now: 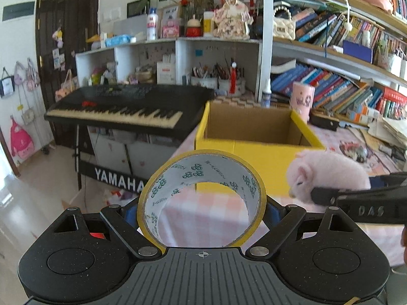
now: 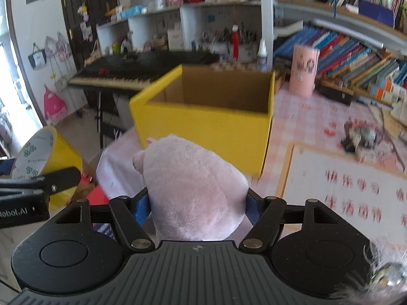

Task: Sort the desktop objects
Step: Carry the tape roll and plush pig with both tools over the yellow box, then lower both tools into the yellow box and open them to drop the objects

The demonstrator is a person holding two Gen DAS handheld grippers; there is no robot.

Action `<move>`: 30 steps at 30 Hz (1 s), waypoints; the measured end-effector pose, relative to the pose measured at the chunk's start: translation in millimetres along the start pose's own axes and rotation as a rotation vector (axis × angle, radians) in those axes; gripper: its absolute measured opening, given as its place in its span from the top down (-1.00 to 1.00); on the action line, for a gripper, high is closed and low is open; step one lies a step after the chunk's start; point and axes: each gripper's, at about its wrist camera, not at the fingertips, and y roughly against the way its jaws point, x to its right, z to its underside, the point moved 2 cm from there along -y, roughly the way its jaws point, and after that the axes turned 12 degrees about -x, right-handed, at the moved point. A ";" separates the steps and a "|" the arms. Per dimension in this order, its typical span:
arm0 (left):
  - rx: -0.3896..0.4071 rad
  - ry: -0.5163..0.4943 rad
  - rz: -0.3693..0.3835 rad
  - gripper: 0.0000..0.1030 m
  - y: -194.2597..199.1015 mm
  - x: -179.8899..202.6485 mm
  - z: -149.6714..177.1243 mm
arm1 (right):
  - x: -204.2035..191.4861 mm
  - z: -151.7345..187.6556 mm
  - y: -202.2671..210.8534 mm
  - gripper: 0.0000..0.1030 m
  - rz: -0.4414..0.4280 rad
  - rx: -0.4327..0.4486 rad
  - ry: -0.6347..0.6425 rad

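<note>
Box (image 2: pixel 203 117) lies just ahead of both tools: your left tool (image 1: pixel 202 211) grips tape (image 1: pixel 201 195), your right tool (image 2: pixel 197 203) clamps plush (image 2: pixel 195 188), nearer.

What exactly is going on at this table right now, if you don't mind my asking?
A person is sorting desk items with two handheld tongs. The left tongs grip a roll of yellow tape, and the right tongs grip a pink plush toy. Both are held up in front of an open yellow cardboard box on the pink checked tablecloth; nothing has been dropped in yet.
</note>
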 end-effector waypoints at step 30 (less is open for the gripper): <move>-0.022 -0.102 -0.037 -0.75 -154.7 60.8 -133.9 | 83.0 -211.4 -113.4 -0.34 -0.045 0.080 0.128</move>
